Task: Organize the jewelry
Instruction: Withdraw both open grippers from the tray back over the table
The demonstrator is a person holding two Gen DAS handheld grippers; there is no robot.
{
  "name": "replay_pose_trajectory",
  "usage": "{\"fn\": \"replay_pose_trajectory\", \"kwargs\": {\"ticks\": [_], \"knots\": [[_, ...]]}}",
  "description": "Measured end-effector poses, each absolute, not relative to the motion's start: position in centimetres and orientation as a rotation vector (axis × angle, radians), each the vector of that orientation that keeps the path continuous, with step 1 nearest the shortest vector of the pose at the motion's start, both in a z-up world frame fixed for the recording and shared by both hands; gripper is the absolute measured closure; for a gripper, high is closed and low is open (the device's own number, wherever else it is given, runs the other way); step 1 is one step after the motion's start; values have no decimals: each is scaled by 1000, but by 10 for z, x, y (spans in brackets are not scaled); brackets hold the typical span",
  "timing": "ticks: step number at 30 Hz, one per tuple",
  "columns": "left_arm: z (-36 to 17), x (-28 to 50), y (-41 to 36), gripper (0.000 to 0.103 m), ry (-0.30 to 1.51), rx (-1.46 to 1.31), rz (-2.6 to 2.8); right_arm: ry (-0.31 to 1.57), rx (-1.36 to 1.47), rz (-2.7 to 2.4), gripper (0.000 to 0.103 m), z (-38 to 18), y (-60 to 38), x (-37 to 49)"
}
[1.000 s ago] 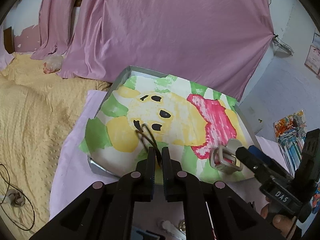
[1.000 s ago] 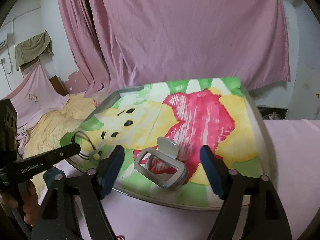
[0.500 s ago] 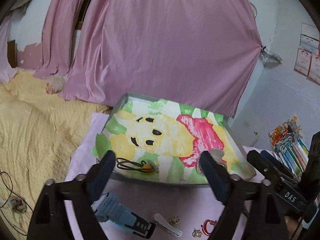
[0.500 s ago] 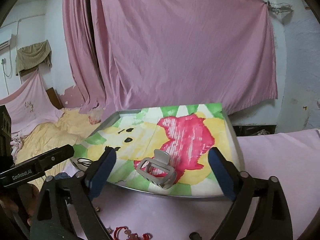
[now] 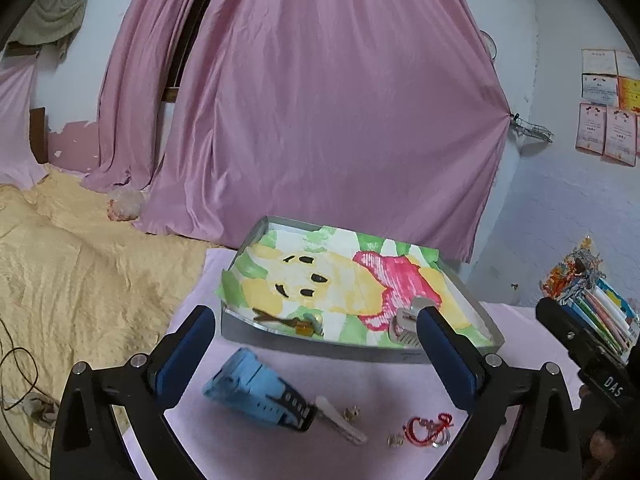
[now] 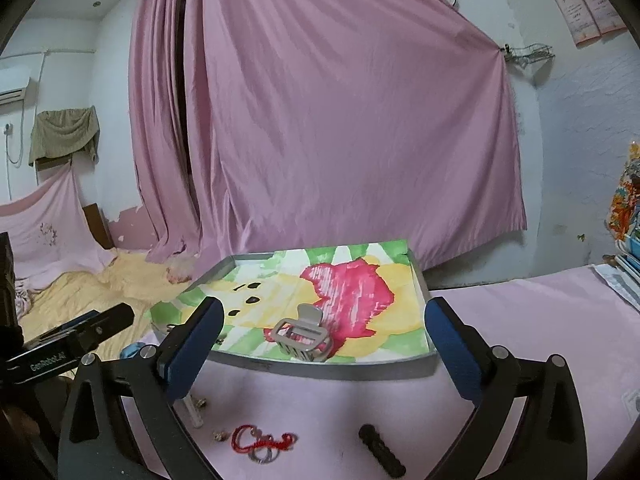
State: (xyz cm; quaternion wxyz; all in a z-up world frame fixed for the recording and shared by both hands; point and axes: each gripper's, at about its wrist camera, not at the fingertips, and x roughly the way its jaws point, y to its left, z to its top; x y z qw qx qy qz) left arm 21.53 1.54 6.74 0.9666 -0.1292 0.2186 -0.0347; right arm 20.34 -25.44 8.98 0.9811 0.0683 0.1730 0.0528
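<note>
Both the left tool point(image 5: 312, 344) and right tool point(image 6: 320, 332) are hanging wide apart, gripping nothing. In the grey metal tray point(image 6: 340, 370) a silver claw hair clip point(image 6: 302, 338) is lying near. Only the left view is showing the blue watch point(image 5: 256, 392) on the pink tabletop point(image 5: 380, 380); the right view alone is showing a black cylinder point(image 6: 380, 450).

On the bench point(image 5: 280, 448) a tray point(image 5: 320, 346) sits at 12 o'clock. In the tray, a cord necklace point(image 5: 288, 320) lies near its front edge at 9 o'clock and a hair clip point(image 6: 302, 338) at 3 o'clock. Before the tray lie a watch point(image 5: 256, 394) at 9 o'clock, a bracelet point(image 6: 260, 442) at 3 o'clock, and a slim clip point(image 5: 340, 420) between them. A bed point(image 5: 72, 272) lies left of the bench.
</note>
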Motion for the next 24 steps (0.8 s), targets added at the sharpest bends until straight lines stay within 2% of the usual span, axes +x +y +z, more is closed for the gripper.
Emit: {"fn": "replay_pose_trajectory", "kwargs": {"ticks": [14,24], "knots": [[58,172,18,1,405,-182,-48,254,102,117,4,83,-250,149],[36,159,22,1,451,-153,-71,310,72,133,4,60,-246,131]]}}
